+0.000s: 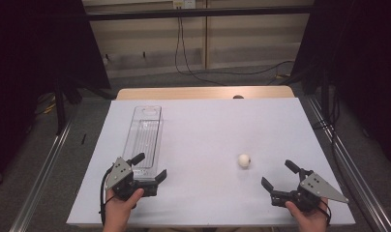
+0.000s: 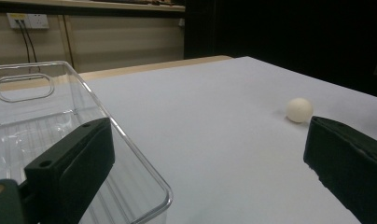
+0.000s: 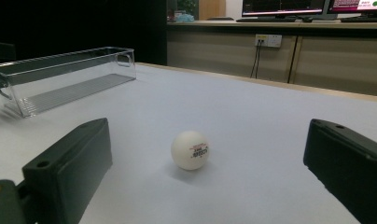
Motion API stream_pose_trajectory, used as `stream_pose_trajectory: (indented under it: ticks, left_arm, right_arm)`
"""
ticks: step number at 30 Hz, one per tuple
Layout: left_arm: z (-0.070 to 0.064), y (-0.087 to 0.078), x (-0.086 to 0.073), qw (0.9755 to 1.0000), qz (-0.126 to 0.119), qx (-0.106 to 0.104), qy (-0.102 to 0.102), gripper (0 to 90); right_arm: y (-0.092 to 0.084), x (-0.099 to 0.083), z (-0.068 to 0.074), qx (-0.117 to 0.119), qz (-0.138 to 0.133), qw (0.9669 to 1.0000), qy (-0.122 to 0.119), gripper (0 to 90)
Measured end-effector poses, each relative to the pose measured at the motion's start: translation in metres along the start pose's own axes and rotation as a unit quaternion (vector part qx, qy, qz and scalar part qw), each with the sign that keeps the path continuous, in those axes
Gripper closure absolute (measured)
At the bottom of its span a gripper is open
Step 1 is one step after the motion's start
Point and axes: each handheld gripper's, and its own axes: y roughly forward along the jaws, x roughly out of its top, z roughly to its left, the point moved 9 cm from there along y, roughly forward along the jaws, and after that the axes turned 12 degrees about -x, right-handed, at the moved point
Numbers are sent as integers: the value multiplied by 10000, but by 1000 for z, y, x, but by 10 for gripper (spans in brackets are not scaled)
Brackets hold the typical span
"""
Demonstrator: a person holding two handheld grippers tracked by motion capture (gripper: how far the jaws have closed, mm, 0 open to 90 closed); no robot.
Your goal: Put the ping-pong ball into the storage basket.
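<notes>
A white ping-pong ball [image 1: 244,161] with small printed lettering rests on the white table right of centre. In the right gripper view the ball [image 3: 190,150] lies a short way ahead, between the wide-spread jaws. My right gripper [image 1: 279,174] is open, just right of and nearer than the ball, touching nothing. A long clear plastic bin [image 1: 144,137] with handle cut-outs lies lengthwise on the left. My left gripper [image 1: 150,166] is open at the bin's near end, one jaw over the bin's near corner [image 2: 144,186]. The ball [image 2: 299,109] appears far off to the right there.
The white table sheet [image 1: 208,125] has a wooden strip along its far edge. Metal rails run along both sides of the table. Cables hang from wall sockets behind. Dark curtains stand left and right.
</notes>
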Motion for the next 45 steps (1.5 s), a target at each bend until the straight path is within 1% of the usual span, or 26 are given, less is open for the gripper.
stream_pose_trajectory:
  ticks: [2, 5, 8, 9, 11, 12, 13, 14, 15, 16, 17, 18, 22, 23, 25, 29, 30, 31, 32, 34, 35, 36, 37, 41, 44, 45]
  left_arm:
    - [-1, 2, 1, 10000, 43, -3, 54, 20]
    - [-3, 5, 2, 10000, 50, -47, 57, 20]
    - [-6, 8, 2, 10000, 59, -72, -4, 20]
    - [-6, 9, 3, 9999, 77, -80, 63, 20]
    - [-7, 11, 4, 9999, 71, -96, 42, 20]
    - [-8, 11, 3, 9997, 154, -123, 120, 20]
    - [-9, 13, 4, 9999, 98, -118, 50, 20]
    - [-9, 13, 4, 9997, 142, -144, 100, 20]
    - [-10, 15, 4, 9999, 93, -133, 39, 20]
    - [-11, 16, 5, 9998, 86, -154, 55, 20]
    - [-11, 16, 4, 9997, 154, -161, 109, 20]
    - [-13, 17, 5, 9998, 112, -176, 64, 20]
    - [-15, 21, 6, 9997, 124, -211, 66, 20]
    - [-17, 22, 5, 9996, 140, -258, 41, 20]
    - [-18, 24, 7, 9996, 111, -258, 64, 20]
    - [-20, 29, 7, 9994, 167, -312, 55, 20]
    - [-19, 29, 6, 9992, 235, -314, 117, 19]
    - [-20, 31, 6, 9993, 199, -314, 50, 17]
    - [-20, 32, 5, 9991, 263, -323, 110, 17]
    - [-22, 34, 5, 9988, 298, -368, 113, 17]
    - [-23, 36, 6, 9989, 262, -364, 93, 17]
    - [-23, 36, 5, 9987, 318, -385, 114, 17]
    - [-24, 38, 6, 9989, 257, -395, 71, 17]
    - [-27, 41, 7, 9987, 281, -416, 82, 17]
    - [-28, 44, 7, 9984, 316, -466, 107, 17]
    - [-28, 45, 7, 9986, 298, -434, 69, 17]
  right_arm:
    - [0, 0, 0, 7, -14, 10000, 11, 7]
    - [-1, 0, 0, 23, 1, 10000, 39, 7]
    - [0, 1, 0, 11, -23, 10000, 18, 7]
    - [0, 1, 0, 33, -16, 10000, 19, 6]
    - [0, 1, 0, 23, -37, 10000, -15, 7]
    - [-1, 2, 0, 14, -37, 10000, -26, 7]
    - [-1, 2, 0, 19, -51, 10000, -31, 7]
    - [-1, 2, 1, 20, -40, 10000, 9, 7]
    - [-1, 2, 1, 17, -36, 10000, 16, 7]
    - [-1, 2, 1, 29, -52, 10000, -10, 7]
    - [-1, 2, 1, 30, -38, 10000, 27, 7]
    - [0, 2, 2, 52, -45, 10000, -7, 7]
    - [0, 3, 1, 5, -59, 10000, -20, 7]
    - [0, 3, 1, 5, -59, 10000, -20, 7]
    - [0, 2, 2, 31, -45, 10000, -24, 7]
    - [-1, 3, 1, 33, -75, 10000, -34, 7]
    - [-1, 3, 1, 36, -69, 10000, -43, 7]
    - [-1, 4, 0, 29, -73, 10000, -55, 7]
    - [-1, 4, 0, 29, -73, 10000, -55, 7]
    - [-1, 5, 0, 27, -86, 10000, -32, 7]
    - [-1, 4, -1, 20, -89, 9999, -60, 7]
    - [-1, 4, -1, 8, -74, 10000, -48, 7]
    - [-1, 4, -1, 24, -49, 10000, 11, 7]
    - [0, 4, 0, 34, -52, 10000, -36, 7]
    - [0, 4, 1, 10, -58, 10000, 14, 7]
    - [0, 4, 1, 48, -41, 10000, 5, 7]
